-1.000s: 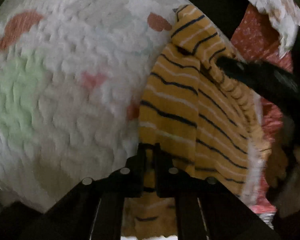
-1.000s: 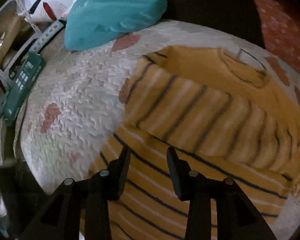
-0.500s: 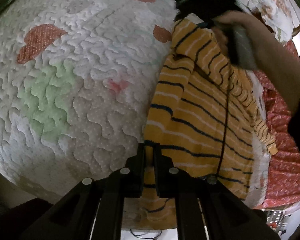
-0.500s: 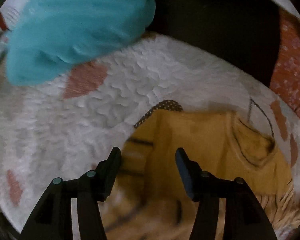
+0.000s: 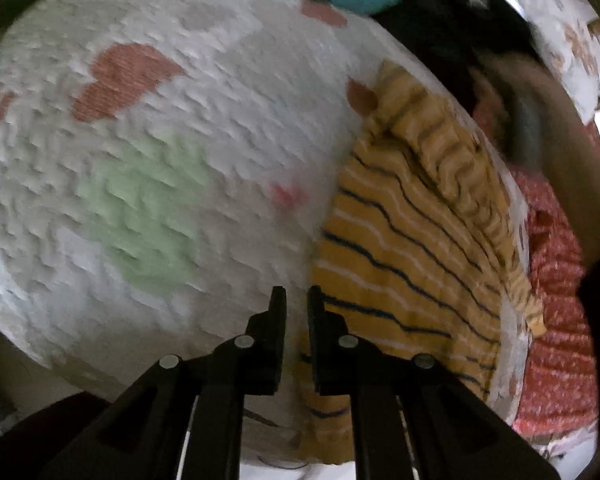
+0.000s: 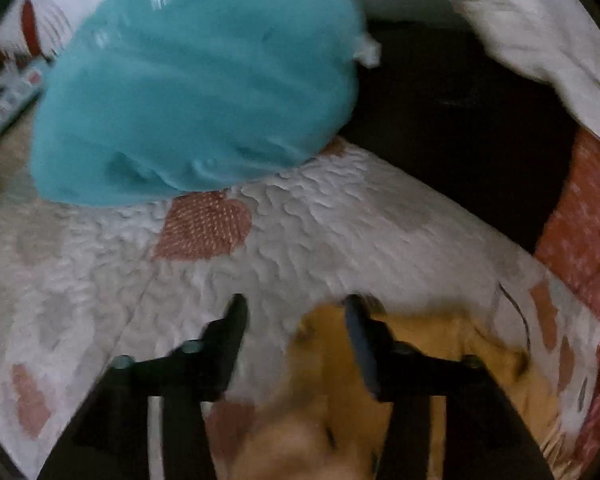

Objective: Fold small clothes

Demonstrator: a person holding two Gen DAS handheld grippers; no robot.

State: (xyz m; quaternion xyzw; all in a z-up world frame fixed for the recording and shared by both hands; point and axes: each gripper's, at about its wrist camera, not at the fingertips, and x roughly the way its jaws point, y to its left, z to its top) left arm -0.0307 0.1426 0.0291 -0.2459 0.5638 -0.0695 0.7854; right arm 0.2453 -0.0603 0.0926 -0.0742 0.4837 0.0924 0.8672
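A small mustard-yellow garment with dark and white stripes lies folded on a white quilted cover. My left gripper hovers at the garment's near left edge, its jaws a narrow gap apart with only quilt showing between them. My right gripper is open over the garment's far edge, blurred by motion, with nothing between its fingers. The person's right hand shows at the garment's far right corner in the left wrist view.
A teal bag sits on the quilt's far side. Red patterned fabric lies to the right of the garment. White floral cloth hangs at the back right. A dark gap separates quilt and cloth.
My left gripper has let go of the garment's edge and drawn slightly left and back. My right gripper has moved forward past the garment toward the teal bag, staying open.
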